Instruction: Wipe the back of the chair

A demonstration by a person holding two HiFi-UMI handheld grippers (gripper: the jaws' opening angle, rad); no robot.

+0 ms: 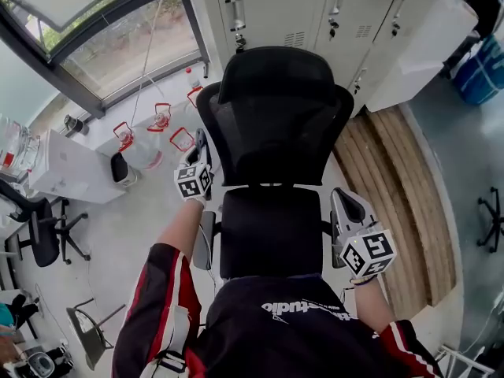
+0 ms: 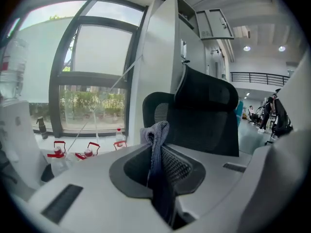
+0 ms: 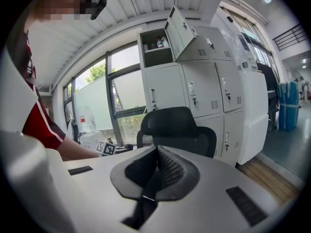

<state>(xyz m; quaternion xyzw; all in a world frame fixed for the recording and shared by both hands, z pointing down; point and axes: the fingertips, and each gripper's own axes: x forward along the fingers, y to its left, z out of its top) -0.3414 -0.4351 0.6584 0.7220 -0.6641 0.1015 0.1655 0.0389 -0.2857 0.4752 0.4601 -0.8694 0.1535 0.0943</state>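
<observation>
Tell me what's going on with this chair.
A person faces a black office chair with a gripper in each hand. The left gripper is shut on a grey cloth and is held near one side edge of the backrest. Whether the cloth touches the backrest can't be told. The right gripper is shut and empty, low beside the seat's other side.

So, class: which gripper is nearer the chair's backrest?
Left. The left gripper, shut on a cloth, is beside the backrest; the right gripper sits farther back, beside the seat.
</observation>
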